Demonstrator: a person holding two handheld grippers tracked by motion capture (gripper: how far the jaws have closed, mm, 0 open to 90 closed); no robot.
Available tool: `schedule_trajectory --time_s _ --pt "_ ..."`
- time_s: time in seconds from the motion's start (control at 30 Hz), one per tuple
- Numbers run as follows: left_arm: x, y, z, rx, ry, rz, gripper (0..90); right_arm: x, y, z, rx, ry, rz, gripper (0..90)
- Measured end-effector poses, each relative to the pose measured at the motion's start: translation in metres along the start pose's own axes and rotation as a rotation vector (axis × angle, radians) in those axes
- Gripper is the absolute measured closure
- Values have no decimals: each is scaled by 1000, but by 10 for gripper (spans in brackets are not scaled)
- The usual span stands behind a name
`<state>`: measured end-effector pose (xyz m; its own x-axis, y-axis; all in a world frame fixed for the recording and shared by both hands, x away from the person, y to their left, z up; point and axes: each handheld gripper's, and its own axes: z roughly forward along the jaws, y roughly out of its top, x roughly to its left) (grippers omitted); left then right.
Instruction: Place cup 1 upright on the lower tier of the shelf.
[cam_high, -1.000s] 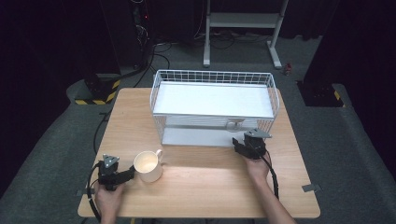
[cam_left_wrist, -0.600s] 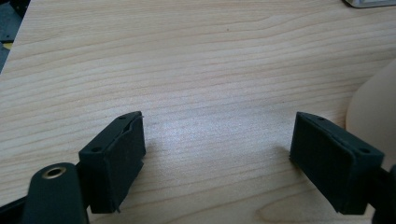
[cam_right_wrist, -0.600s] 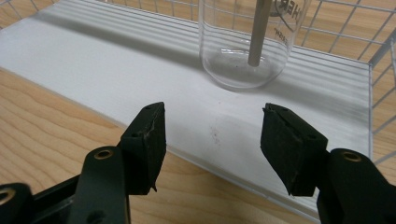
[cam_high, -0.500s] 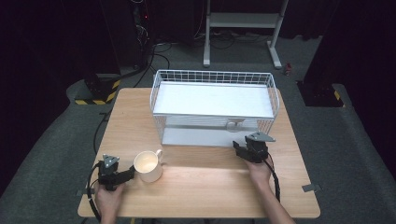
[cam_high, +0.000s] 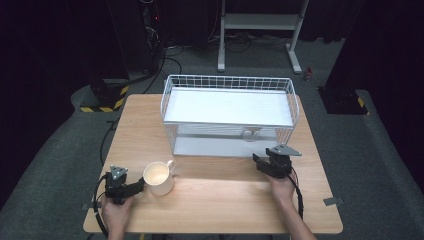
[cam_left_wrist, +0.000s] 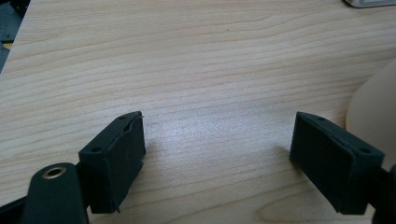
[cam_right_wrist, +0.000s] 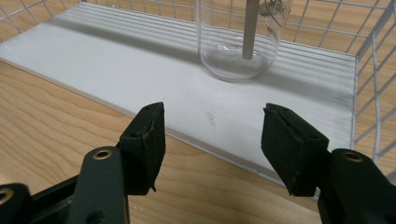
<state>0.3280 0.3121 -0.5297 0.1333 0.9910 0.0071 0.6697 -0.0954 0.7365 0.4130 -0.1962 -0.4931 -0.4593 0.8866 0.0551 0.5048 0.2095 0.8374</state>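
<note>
The cream mug (cam_high: 159, 178) stands upright on the wooden worktop (cam_high: 220, 195), mouth up, near the front left. Its handle points toward the far side and a little right, toward the white wire rack (cam_high: 230, 115). In the left gripper view the mug (cam_left_wrist: 373, 107) shows as a pale curved wall at the right edge, just beside the right-hand jaw and outside the gap.

The left claw (cam_high: 136, 186) lies low on the worktop just left of the mug, pointing at its side, held by the person's left hand (cam_high: 116, 212). Its 2 jaws stand apart with bare wood between them, so the left claw (cam_left_wrist: 219, 154) is open and grips nothing.

A clear glass beaker (cam_right_wrist: 240, 37) stands upright on the rack's white bottom shelf (cam_right_wrist: 116, 60), with a grey rod upright inside it. From the high view it shows as a faint shape (cam_high: 251, 134) behind the wire front, toward the right.

The right claw (cam_high: 260, 162) sits at the rack's front right, pointing toward the shelf, with the right hand (cam_high: 282, 187) behind it. In the right gripper view the right claw (cam_right_wrist: 212, 140) hovers over the shelf's front edge; the beaker is ahead of it and apart, slightly right of the middle line. Its jaws have just been opening, nothing lies between them, and they are open.
</note>
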Motion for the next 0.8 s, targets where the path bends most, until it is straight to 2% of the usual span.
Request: schedule_trajectory --time_s 0.57,0.67,0.73,0.8 --pt "0 0 0 0 1 -2 182 -4 -6 -18 -19 11 11 395" --pt "0 0 0 0 1 -3 182 -5 -7 -21 -23 5 -1 392" --pt "0 0 0 0 1 -2 182 -3 -8 -24 -21 -12 -30 392" --pt "0 0 0 -1 1 -2 182 -3 -10 -25 -15 -7 -26 391"
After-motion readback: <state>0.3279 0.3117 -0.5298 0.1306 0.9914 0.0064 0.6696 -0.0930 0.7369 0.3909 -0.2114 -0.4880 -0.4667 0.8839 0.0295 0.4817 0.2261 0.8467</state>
